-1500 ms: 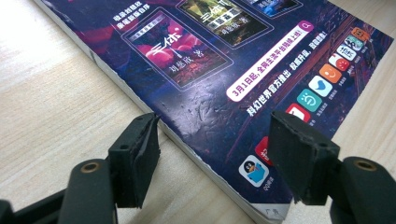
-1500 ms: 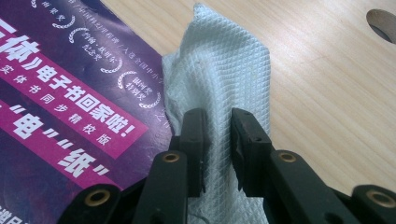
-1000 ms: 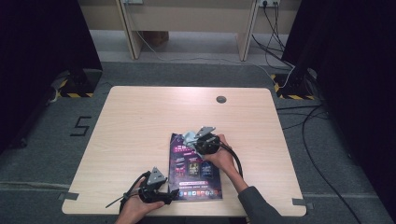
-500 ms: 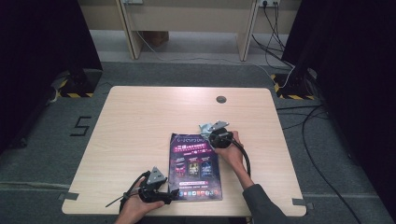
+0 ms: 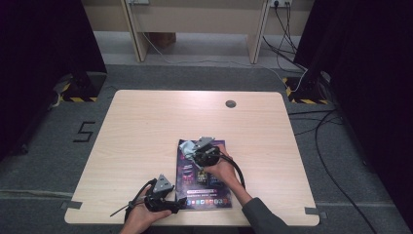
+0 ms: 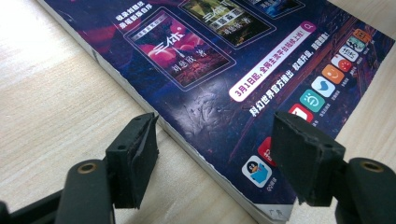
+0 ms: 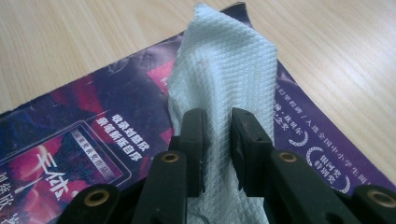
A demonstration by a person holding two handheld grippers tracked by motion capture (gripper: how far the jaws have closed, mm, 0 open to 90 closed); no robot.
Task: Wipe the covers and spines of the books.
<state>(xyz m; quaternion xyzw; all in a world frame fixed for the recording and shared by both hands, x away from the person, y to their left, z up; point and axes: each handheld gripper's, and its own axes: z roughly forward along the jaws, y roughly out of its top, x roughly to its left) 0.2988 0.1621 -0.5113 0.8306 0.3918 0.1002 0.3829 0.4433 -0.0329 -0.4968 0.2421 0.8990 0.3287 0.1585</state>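
Right claw (image 7: 217, 140) pinches the white wipe (image 7: 224, 70) over the magazine's (image 5: 202, 178) upper end, mid-frame; left claw (image 6: 215, 154), jaws wide, straddles its lower-left corner.

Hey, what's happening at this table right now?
A person is wiping the cover of a magazine lying on the wooden table. The right gripper is shut on a pale blue cloth and presses it against the magazine's far end. The left gripper sits at the magazine's near corner with its jaws open astride the edge, seemingly there to steady it.
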